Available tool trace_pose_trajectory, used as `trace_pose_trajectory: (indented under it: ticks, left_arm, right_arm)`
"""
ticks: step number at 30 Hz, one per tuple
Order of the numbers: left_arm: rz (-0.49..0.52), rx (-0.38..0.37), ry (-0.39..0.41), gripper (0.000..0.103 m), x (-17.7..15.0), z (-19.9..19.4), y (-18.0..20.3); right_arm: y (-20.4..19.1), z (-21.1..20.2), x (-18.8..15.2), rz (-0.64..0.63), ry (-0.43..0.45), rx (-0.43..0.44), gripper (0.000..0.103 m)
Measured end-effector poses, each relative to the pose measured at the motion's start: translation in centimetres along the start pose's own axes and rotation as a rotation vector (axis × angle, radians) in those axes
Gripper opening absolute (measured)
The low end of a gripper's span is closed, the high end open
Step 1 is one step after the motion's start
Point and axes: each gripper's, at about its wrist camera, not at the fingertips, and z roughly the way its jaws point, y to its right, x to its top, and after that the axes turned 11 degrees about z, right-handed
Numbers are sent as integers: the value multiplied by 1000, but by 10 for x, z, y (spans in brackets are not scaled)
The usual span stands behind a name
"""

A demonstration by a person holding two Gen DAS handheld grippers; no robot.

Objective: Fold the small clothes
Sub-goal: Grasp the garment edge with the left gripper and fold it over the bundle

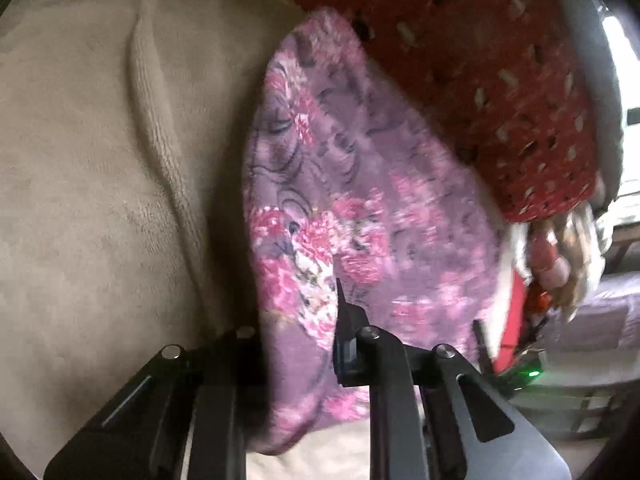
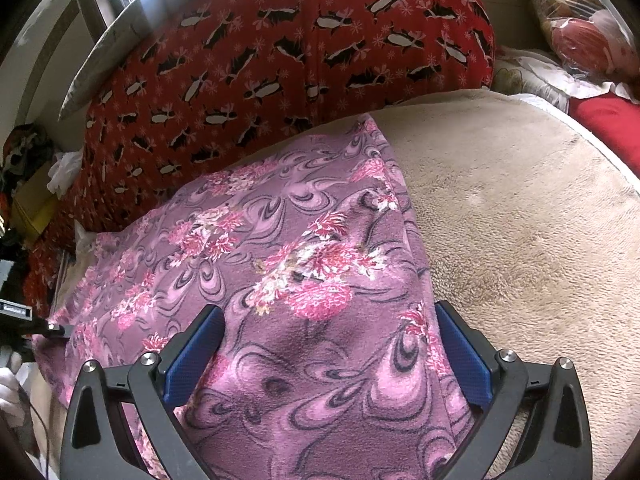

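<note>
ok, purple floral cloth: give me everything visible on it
The cloth is fleecy-looking, purple with dark swirls and pink-and-white flower clusters. It lies mostly flat on the beige blanket, its far edge against the red penguin-print fabric, with a long straight edge on its right. The right gripper is open, fingers straddling the near end. In the left view the left gripper appears shut on a lifted edge, though the cloth hides one finger.

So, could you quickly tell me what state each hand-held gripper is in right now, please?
Left hand-held gripper: shut on the purple floral cloth.
Right hand-held gripper: open, straddling the cloth, gripping nothing.
</note>
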Motion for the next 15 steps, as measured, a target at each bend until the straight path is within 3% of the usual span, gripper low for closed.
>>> trace_pose_trajectory:
  ticks: [4,8,15]
  left_arm:
    - [-2,-89,77,13,-1,-31,29]
    - [60,-98,111,12,-3,-44,72]
    - [145,-116,112,12,-11,-36,143]
  right_arm:
    - [-3,1,2,-4,-22,-20,103]
    - [-10,-1,11,-31,-76,-54,100]
    - [17,-33,30,9,-29,-51,100]
